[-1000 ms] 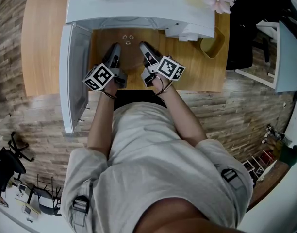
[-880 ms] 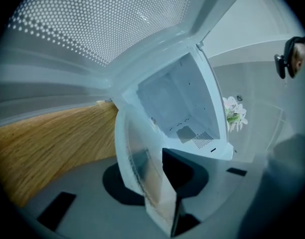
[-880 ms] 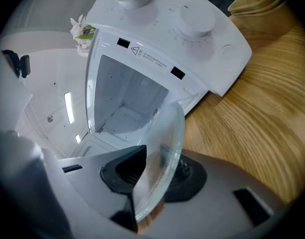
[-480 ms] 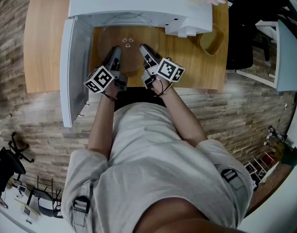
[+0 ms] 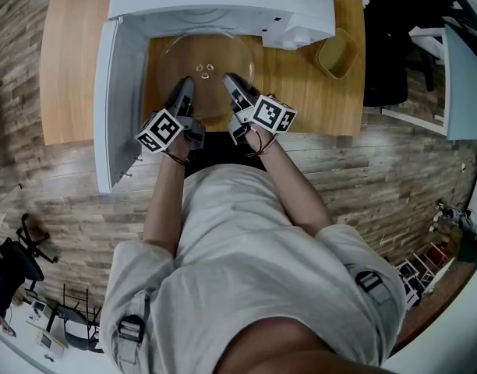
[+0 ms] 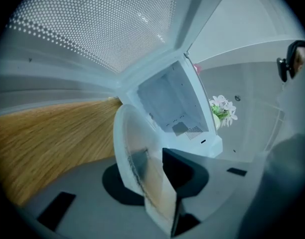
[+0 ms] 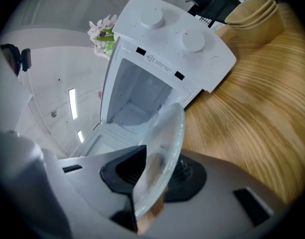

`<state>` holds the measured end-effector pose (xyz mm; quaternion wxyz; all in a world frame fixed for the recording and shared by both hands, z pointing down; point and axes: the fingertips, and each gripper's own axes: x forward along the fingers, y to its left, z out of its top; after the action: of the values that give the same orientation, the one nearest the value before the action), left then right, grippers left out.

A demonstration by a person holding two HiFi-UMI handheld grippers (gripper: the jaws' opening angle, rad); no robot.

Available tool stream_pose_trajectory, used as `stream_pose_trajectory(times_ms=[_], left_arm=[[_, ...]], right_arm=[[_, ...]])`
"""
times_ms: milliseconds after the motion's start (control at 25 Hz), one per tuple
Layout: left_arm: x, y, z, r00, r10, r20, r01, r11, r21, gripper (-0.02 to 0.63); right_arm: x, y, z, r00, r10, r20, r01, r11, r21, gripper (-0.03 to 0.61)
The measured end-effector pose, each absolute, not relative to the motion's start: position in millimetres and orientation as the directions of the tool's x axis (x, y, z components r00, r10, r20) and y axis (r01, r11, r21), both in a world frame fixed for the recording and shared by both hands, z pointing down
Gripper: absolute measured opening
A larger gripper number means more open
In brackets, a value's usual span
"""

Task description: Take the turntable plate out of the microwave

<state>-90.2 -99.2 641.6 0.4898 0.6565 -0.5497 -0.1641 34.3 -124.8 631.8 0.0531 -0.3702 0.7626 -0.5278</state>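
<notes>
- Wooden table [image 5: 67, 68] fills the upper part of the head view, with plank floor below it.
- White microwave [image 5: 223, 6] sits at the top centre. Its cavity is bare in both gripper views.
- The door [image 5: 118, 107] is swung wide open, running down the left side of the frame.
- The glass plate [image 5: 211, 53] is level, just in front of the opening and over the table. Only its far edge is tucked under the microwave's front.
- Left gripper [image 5: 184, 88] has its jaws pinched on the plate's near-left rim, glass right between the pads.
- Right gripper [image 5: 232, 80] is the same deal, clamped on the near-right rim.
- Tan cup [image 5: 337, 53] is on the table, right of the microwave.
- Flowers [image 6: 222, 111] are on top of the microwave in the left gripper view.
</notes>
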Motion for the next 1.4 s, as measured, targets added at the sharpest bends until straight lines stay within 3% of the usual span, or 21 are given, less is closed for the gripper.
stream_pose_trajectory(times_ms=[720, 1400], left_arm=[[-49.8, -89.9, 598.0, 0.476, -0.838, 0.268, -0.532, -0.031, 0.846, 0.117], [-27.8, -92.1, 579.6, 0.634, -0.729, 0.259, -0.517, -0.151, 0.843, 0.117]], right_arm=[[70.2, -97.7, 597.5, -0.647, -0.713, 0.270, -0.542, 0.181, -0.821, 0.117], [95.4, -76.4, 572.1, -0.482, -0.842, 0.243, -0.585, 0.103, -0.804, 0.120]])
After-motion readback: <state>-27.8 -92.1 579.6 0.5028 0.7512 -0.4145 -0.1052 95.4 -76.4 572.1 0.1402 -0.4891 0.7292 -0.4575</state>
